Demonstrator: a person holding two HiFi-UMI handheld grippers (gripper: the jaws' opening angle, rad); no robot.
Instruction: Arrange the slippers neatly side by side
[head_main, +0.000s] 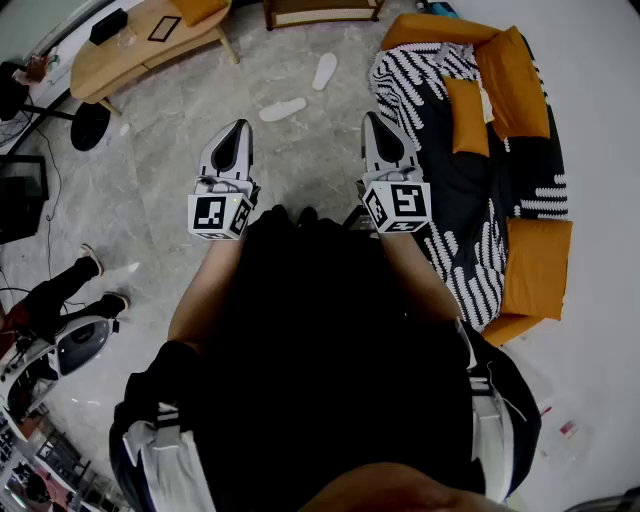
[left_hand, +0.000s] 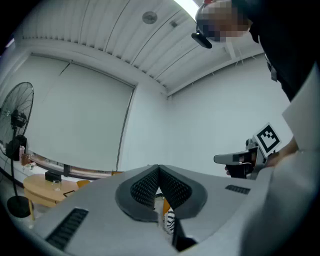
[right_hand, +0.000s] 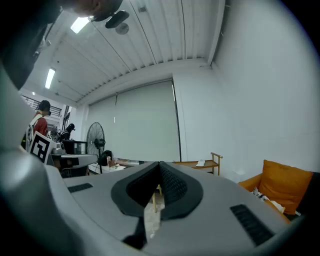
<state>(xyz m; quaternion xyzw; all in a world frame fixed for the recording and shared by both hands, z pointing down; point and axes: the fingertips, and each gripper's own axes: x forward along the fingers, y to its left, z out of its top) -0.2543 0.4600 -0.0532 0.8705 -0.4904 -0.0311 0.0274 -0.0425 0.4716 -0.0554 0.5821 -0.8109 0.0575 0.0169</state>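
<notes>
Closed, empty left claw (left_hand: 159, 181)

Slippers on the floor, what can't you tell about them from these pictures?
1. Head view: the two white slippers are too small to tell top from sole, or left from right.
2. Left gripper view, right gripper view: both look level at the walls; no slippers in frame.
3. Head view: the person's body hides the floor beneath.
</notes>
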